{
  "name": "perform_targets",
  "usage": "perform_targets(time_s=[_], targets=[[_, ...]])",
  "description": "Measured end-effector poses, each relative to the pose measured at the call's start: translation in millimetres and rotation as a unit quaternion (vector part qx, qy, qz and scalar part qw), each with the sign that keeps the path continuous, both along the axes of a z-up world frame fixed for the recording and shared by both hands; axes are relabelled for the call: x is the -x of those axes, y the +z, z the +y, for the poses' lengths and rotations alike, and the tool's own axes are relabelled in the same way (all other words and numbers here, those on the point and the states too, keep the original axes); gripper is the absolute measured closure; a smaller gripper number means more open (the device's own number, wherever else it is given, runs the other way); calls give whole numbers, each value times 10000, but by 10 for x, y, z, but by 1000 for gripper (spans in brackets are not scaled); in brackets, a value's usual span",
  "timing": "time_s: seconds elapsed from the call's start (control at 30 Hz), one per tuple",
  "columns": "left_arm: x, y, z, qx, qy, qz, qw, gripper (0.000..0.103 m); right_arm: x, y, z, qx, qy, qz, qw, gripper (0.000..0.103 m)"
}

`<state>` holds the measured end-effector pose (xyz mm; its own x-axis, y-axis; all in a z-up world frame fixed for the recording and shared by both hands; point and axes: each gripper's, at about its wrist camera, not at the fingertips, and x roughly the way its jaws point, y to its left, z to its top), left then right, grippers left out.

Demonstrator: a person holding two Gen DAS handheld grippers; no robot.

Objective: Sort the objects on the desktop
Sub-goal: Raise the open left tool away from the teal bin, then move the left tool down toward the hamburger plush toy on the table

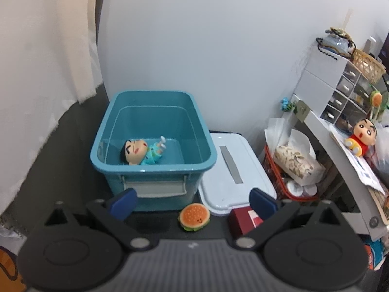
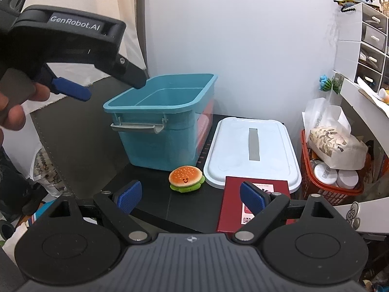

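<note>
A teal bin stands on the black desk with a doll in a teal outfit lying inside. Its white lid lies flat to the right. A burger plush sits in front of the bin, beside a dark red box. My left gripper is open above the burger, with nothing between its pads. In the right wrist view the burger plush lies just ahead of my open, empty right gripper. The red box is partly behind the right pad. My left gripper, held by a hand, hovers left of the bin.
A red wire basket with a tissue pack and jars stands right of the lid. A white drawer unit and a shelf holding a red-shirted doll rise at the right. A curtain hangs at the left.
</note>
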<state>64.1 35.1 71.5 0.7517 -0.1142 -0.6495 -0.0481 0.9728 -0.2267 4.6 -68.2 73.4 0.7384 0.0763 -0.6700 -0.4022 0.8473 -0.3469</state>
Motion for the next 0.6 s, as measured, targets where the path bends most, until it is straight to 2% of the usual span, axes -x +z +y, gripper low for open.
perform_targets(time_s=[0.6], targets=[[-19, -322, 29, 63, -1, 127, 9999, 3, -39, -86, 9, 88, -67, 48, 9999, 12]])
